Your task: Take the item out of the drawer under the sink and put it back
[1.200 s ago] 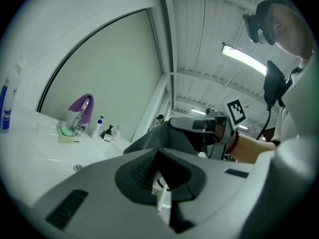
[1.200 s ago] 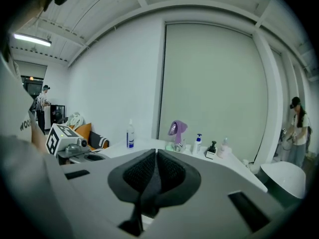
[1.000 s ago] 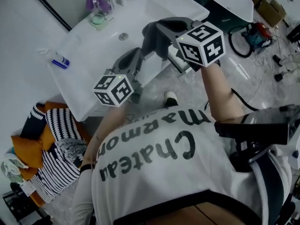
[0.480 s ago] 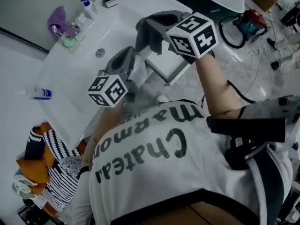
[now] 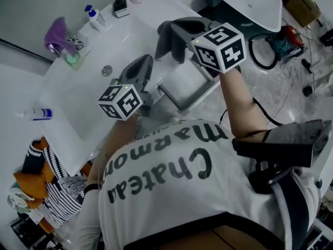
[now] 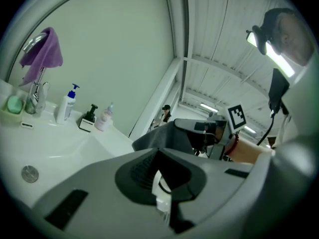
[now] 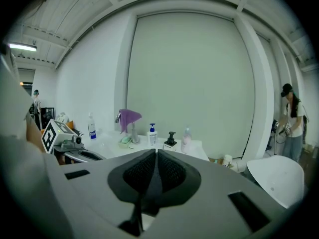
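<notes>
The drawer (image 5: 195,99) stands pulled out from under the white sink counter (image 5: 88,98), below my two grippers. Its inside looks pale, and I can make out no item in it. My left gripper (image 5: 146,61) hovers over the counter's front edge. In the left gripper view its pads (image 6: 142,176) stand close together with a thin pale sliver at the seam; what that sliver is I cannot tell. My right gripper (image 5: 165,34) is held a little further along the counter, above the drawer. In the right gripper view it (image 7: 156,156) is shut, pads meeting, with nothing between them.
A faucet with a purple cloth (image 5: 58,35), pump bottles (image 5: 93,17) and a dispenser (image 5: 120,4) line the counter's back. A bottle (image 5: 34,113) lies at its left end. Striped clothes (image 5: 57,197) are heaped below. Cables and a tool (image 5: 270,40) lie on the floor. Another person (image 7: 291,118) stands at the far right.
The sink has slid down and left in the head view as I moved along it. More of the drawer shows beneath the right gripper. Both grippers keep their places in the view.
</notes>
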Available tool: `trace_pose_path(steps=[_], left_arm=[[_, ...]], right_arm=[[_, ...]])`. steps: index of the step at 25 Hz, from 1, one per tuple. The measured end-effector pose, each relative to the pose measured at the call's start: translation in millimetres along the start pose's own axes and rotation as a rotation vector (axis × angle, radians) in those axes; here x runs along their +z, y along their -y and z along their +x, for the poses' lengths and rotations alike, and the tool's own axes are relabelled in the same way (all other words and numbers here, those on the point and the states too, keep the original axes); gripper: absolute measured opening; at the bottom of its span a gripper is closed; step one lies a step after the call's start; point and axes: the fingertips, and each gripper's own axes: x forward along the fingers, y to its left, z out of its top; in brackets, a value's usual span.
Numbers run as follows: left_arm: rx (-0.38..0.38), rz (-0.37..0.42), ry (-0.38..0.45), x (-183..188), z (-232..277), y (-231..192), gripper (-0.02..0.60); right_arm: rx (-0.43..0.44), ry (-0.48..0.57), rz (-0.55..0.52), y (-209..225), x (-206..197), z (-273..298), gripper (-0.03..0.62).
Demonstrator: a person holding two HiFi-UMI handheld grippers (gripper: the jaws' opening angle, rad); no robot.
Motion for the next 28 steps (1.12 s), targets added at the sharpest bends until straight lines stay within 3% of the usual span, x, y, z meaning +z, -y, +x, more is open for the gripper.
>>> trace_pose_path(steps=[11, 21, 28], left_arm=[[0.019, 0.052, -0.04, 10.0, 34.0, -15.9, 0.009], [-0.01, 0.082, -0.042, 26.4, 59.1, -25.2, 0.009], [-0.029, 0.021, -0.066, 27.8, 77.7, -51.5, 0.009]], right_arm=[[-0.063, 0.003, 0.029, 66.2, 1.3, 20.9, 0.022], [-0.094, -0.028, 0.043, 93.0, -2.2, 34.9, 0.022], [-0.131, -0.068, 0.09, 106.5, -13.9, 32.5, 0.023]])
